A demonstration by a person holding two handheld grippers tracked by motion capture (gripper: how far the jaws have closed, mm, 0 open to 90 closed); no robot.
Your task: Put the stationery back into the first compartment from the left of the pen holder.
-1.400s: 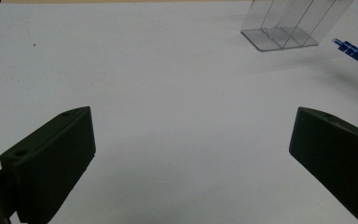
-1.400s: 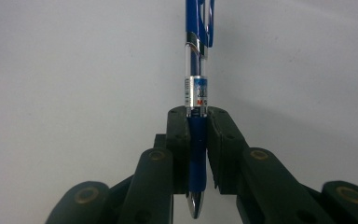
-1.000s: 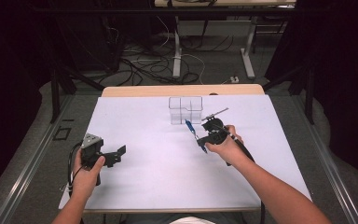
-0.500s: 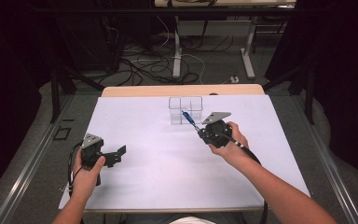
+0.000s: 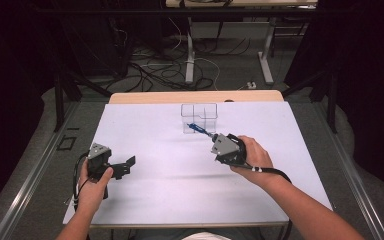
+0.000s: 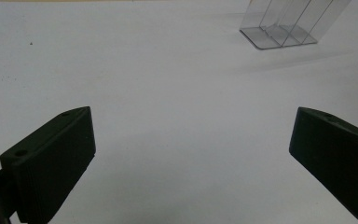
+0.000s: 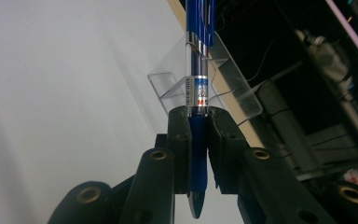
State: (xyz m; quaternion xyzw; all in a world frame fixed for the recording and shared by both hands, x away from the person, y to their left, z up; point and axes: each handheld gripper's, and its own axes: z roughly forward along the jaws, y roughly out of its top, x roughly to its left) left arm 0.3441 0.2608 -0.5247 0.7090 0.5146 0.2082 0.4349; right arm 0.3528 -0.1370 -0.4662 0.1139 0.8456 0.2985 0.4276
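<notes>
right gripper (image 7: 198,128) clamping blue pen (image 7: 196,74)

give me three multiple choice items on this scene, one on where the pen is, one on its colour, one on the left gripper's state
1. Where is the pen?
A. lying flat on the white table
B. clamped in the right gripper
C. standing alone in the clear holder

2. What colour is the pen's barrel?
A. blue
B. red
C. green

3. How do the left gripper's jaws stand?
A. shut on the pen
B. shut on nothing
C. open, nothing between them

Answers:
1. B, the right gripper has both jaws pressed on the pen near the clear plastic holder.
2. A, the barrel is blue in the right gripper view.
3. C, the left gripper shows bare white table between its wide jaws.
</notes>
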